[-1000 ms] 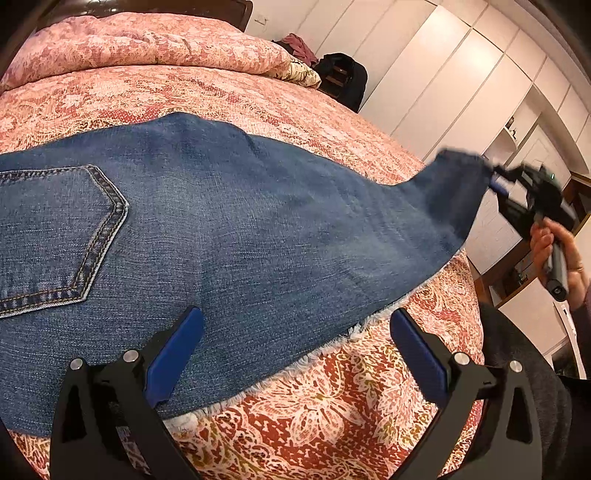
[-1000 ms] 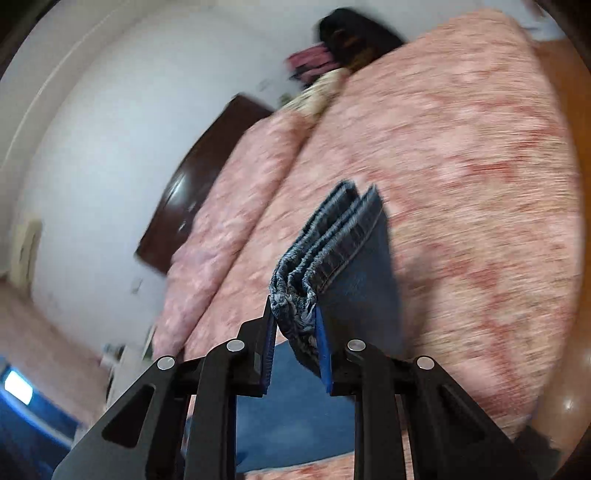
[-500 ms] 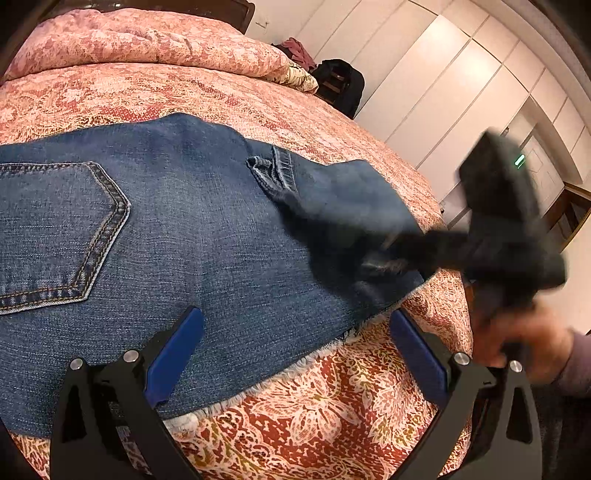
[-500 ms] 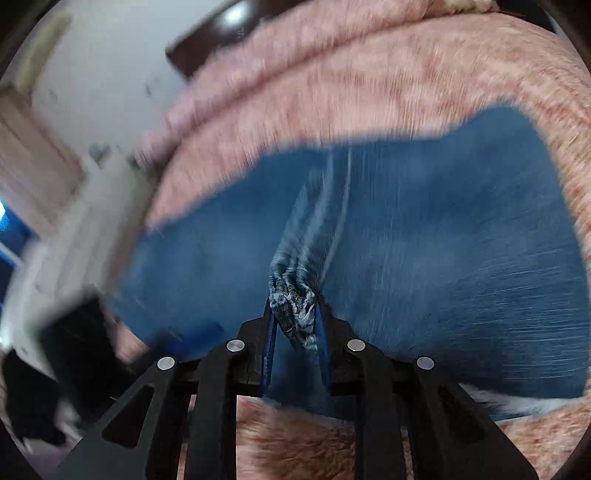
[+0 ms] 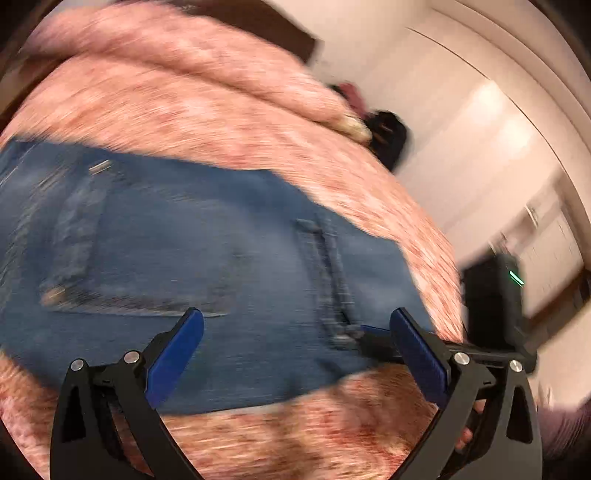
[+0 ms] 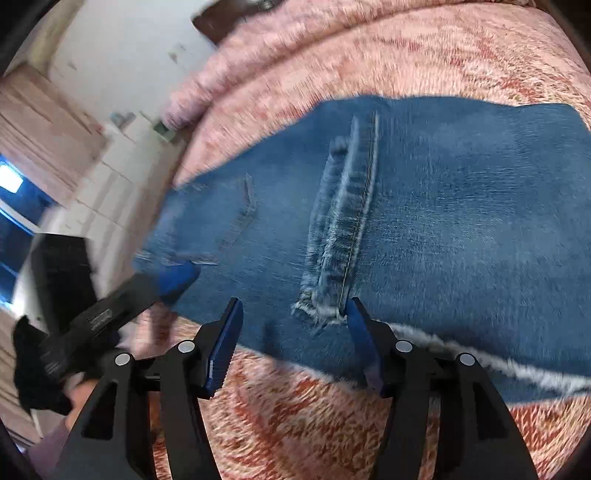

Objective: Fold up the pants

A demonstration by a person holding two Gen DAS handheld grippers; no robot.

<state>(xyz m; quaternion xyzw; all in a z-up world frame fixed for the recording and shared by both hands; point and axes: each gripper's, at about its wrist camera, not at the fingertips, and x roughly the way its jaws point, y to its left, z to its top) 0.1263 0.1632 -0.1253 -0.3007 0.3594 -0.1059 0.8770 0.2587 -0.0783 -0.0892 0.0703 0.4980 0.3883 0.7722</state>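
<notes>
Standing with its blue pads well apart, the right tool (image 6: 293,339) has just been opening, and the frayed leg hems (image 6: 325,310) of the jeans (image 6: 461,221) lie between the pads without being pressed by either; the right pad sits just beside the hem stack's edge, and whether it touches the cloth cannot be told. The hems rest on top of the denim, so the legs lie folded back over the seat of the jeans. In the left wrist view the left tool (image 5: 295,354) also has its pads spread wide and nothing between them, hovering over the near part of the jeans close to the bed's near edge; the back pocket (image 5: 110,258) shows to its left, though blur hides the stitching. The same view catches the right tool's black body at the right, low over the near right part of the jeans. The jeans lie flat across the bed (image 6: 314,424), on a pink and red patterned bedspread, with their raw white fringe running along the near edge. Beyond them a rolled pink quilt (image 5: 184,74) lies toward the head of the bed before a dark headboard (image 5: 288,33). A black bag (image 5: 388,136) sits past the bed's far right corner, before the white cupboards (image 5: 498,147).
</notes>
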